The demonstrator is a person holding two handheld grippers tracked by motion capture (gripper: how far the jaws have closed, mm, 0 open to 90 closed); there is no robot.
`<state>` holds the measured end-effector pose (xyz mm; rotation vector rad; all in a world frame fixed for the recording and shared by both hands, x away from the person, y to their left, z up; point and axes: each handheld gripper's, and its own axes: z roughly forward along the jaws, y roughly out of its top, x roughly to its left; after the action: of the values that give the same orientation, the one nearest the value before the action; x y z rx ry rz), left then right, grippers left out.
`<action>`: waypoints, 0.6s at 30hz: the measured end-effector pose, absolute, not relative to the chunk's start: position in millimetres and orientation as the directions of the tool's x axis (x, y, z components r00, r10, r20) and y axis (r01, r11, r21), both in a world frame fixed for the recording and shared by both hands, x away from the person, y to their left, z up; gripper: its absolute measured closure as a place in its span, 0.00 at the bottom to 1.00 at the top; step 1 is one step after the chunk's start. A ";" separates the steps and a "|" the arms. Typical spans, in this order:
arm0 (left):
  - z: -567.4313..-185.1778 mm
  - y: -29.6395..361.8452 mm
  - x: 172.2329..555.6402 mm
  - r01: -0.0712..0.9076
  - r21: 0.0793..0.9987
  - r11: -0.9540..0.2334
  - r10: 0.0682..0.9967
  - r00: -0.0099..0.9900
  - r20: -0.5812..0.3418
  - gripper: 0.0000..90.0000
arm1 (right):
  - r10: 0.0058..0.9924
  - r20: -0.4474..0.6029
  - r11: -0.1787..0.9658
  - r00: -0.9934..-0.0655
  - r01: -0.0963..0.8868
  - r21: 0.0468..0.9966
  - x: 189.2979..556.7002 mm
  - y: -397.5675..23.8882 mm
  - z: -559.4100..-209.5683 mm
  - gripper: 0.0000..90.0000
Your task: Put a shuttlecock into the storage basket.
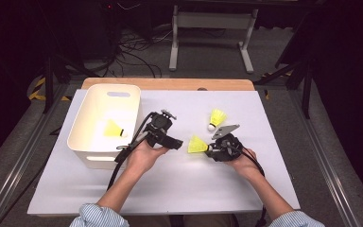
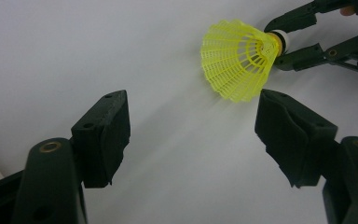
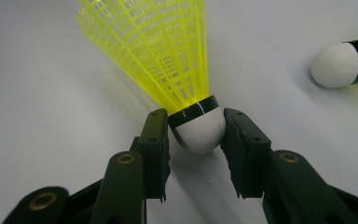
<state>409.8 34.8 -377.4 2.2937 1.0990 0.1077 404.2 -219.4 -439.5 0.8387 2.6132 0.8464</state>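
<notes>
The right tongs (image 1: 211, 150) pinched a yellow shuttlecock (image 1: 198, 144) by its white cork, one jaw pressed to each side of the cork just below the black band. In the right gripper view that shuttlecock (image 3: 168, 51) pointed its skirt up and away from the tongs (image 3: 196, 135), over the white worktop (image 3: 37, 93). In the high view it sat near the middle of the worktop (image 1: 208, 184), skirt turned toward the left tongs (image 1: 176, 143), which lay just beside it.

The left tongs were spread wide with nothing between them. In the left gripper view the left tongs (image 2: 193, 126) showed bare worktop between the jaws, and the held shuttlecock (image 2: 240, 58) hung just beyond the far jaw, its skirt close to that jaw's tip but apart from it; the right tongs (image 2: 282, 44) gripped its cork from behind.

A second shuttlecock (image 1: 216, 117) lay on the worktop behind the right hand (image 1: 238, 158), cork toward the person. In the right gripper view its cork (image 3: 338, 63) showed at the right edge, well apart from the held one.

A white bin (image 1: 82, 127) stood at the left of the worktop, with a third shuttlecock (image 1: 114, 129) inside on its floor. The left hand (image 1: 144, 156) rested just beside the bin's near corner.
</notes>
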 end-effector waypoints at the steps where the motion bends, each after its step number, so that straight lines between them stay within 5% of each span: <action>1: -378.0 35.1 409.9 0.688 0.542 -0.483 0.733 0.656 -0.180 0.30 | 0.601 -0.069 0.659 -0.796 0.445 0.606 404.0 -219.0 -438.6 0.70; 18: -387.2 27.1 407.0 0.677 0.534 -0.506 0.709 0.680 -0.190 0.30 | 0.604 -0.053 0.657 -0.795 0.459 0.599 400.4 -202.4 -430.6 0.70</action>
<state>407.0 27.1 -387.2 2.3078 1.0624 0.0708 400.4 -202.4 -430.6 0.8589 2.6278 0.8492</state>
